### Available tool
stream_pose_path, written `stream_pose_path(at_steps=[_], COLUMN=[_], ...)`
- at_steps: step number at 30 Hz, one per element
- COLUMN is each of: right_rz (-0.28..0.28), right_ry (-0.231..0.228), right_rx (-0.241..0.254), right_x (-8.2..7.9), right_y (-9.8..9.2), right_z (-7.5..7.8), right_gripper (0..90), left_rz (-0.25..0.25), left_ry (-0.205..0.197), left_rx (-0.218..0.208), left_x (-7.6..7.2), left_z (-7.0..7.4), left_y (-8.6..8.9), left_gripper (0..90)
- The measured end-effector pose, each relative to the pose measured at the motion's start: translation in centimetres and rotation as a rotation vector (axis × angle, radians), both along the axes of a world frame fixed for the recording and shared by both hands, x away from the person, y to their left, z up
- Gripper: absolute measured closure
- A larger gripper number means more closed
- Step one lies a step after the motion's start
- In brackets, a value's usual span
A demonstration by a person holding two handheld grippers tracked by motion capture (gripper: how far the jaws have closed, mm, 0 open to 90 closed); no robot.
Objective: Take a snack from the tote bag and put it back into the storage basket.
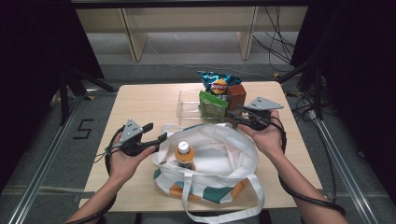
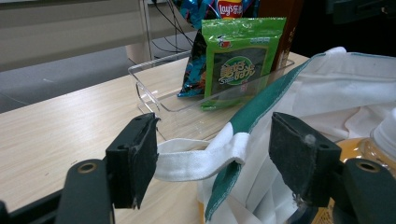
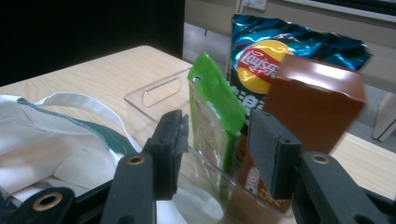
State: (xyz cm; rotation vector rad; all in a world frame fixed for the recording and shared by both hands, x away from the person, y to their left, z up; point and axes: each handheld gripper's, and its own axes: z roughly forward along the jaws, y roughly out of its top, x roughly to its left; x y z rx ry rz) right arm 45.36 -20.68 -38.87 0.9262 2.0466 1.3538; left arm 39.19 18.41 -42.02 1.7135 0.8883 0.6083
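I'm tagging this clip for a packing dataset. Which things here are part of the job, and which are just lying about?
In the job:
- white cloth tote bag with green trim, its handle between the left gripper's jaws
- orange-capped drink bottle, in the bag
- green snack pouch, in front of the right gripper
- blue crisp bag
- brown carton
- clear plastic tray

Lying about:
- floor cables
- wooden table legs
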Motion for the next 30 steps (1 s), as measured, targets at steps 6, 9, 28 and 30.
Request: stream_pose_path(at_steps=[6, 9, 28, 30], right_rz=[-0.023, -0.028, -0.06, -0.058], right_ry=[-0.001, 0.018, 0.004, 0.003], right_rx=[0.025, 0.024, 0.055, 0.062], right_x=[-0.7, -0.7, -1.1, -1.1], right_y=[-1.3, -1.8, -3.0, -3.3], right_z=[-0.1, -0.2, 0.2, 0.1], right_gripper=[55.9, 55.5, 53.9, 53.7], left_rz=[0.0, 0.003, -0.004, -0.005], left_ry=[0.002, 0.005, -0.013, -0.012], left_rx=[0.002, -0.006, -0.033, -0.029], left_x=[-0.1, -0.1, -0.4, -0.4], left_z=[0.0, -0.1, 0.5, 0.5], left_y=[-0.1, -0.1, 0.1, 0.1], left_gripper=[32.2, 32.2, 32.5, 32.5])
